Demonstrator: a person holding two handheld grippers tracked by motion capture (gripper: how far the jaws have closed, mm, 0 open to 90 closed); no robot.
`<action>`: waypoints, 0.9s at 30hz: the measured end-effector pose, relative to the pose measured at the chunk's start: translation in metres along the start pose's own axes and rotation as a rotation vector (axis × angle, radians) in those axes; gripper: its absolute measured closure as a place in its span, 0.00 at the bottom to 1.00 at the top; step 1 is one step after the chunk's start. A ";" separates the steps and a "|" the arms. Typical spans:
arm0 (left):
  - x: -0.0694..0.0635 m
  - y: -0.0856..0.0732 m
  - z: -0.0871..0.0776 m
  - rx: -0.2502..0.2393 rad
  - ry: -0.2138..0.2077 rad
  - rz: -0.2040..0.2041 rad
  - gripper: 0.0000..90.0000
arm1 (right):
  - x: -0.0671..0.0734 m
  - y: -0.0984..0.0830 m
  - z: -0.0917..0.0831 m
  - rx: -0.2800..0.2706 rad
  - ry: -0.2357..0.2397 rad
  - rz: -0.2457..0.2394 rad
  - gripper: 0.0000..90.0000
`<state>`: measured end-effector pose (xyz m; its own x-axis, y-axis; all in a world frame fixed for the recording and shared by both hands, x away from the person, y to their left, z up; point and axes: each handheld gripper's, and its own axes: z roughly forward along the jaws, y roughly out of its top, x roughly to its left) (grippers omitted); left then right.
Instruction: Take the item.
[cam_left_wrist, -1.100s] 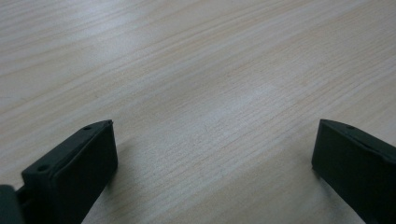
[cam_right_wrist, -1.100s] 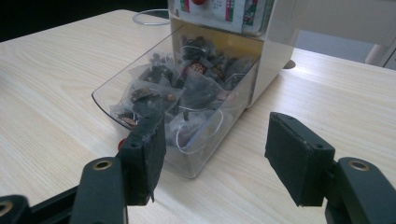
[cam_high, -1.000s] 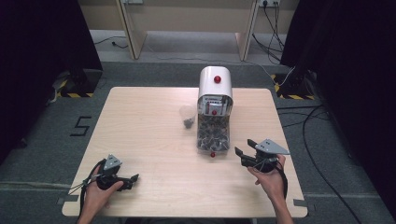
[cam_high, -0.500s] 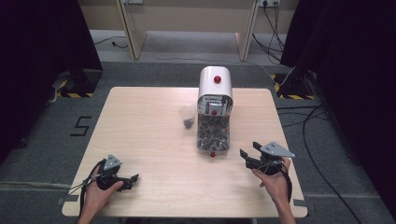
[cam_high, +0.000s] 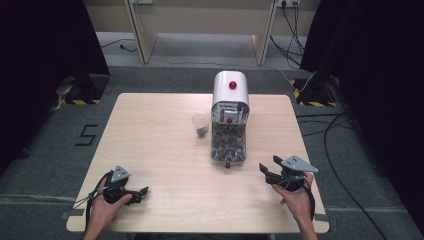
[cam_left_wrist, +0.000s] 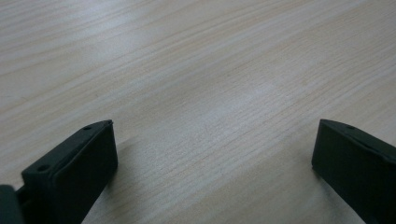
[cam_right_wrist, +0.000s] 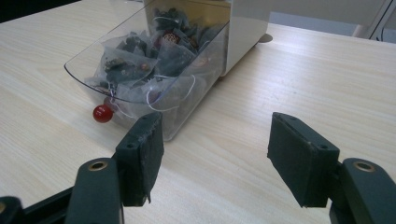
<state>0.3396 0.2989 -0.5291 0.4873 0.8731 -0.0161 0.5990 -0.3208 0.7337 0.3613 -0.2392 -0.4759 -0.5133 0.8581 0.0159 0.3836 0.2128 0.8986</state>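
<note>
A white dispenser (cam_high: 230, 89) with a red knob stands at the table's middle back. Its clear drawer (cam_high: 228, 145) (cam_right_wrist: 140, 60) is pulled out and holds several tea bags (cam_right_wrist: 154, 51); a small red knob (cam_high: 227, 165) (cam_right_wrist: 102, 113) marks the drawer's front. A clear cup (cam_high: 200, 124) with something dark inside stands left of the dispenser. My right gripper (cam_high: 270, 172) (cam_right_wrist: 215, 158) is open, right of the drawer, nothing between its jaws. My left gripper (cam_high: 141, 191) (cam_left_wrist: 212, 158) is open low over bare wood near the front left.
The light wooden table (cam_high: 150, 145) stands on grey carpet. Cables (cam_high: 330, 130) run over the floor at the right, and black curtains hang at both sides. A person's hands hold both grippers near the table's front edge.
My right gripper has drifted slightly right and toward the front edge. The left gripper has stayed put.
</note>
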 end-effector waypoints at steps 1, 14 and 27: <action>0.000 0.000 0.000 0.000 0.000 0.000 0.00 | 0.000 0.000 0.000 0.000 0.000 0.000 0.41; 0.000 0.000 0.000 0.000 0.000 0.000 0.00 | 0.003 -0.014 -0.006 0.027 0.020 0.007 0.39; 0.000 0.000 0.000 0.000 0.000 0.000 0.00 | 0.004 -0.024 -0.006 0.064 0.027 0.013 0.36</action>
<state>0.3394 0.2989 -0.5291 0.4869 0.8733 -0.0162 0.5992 -0.3205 0.7336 0.3455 -0.2431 -0.4948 -0.5281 0.8483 0.0397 0.4381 0.2321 0.8684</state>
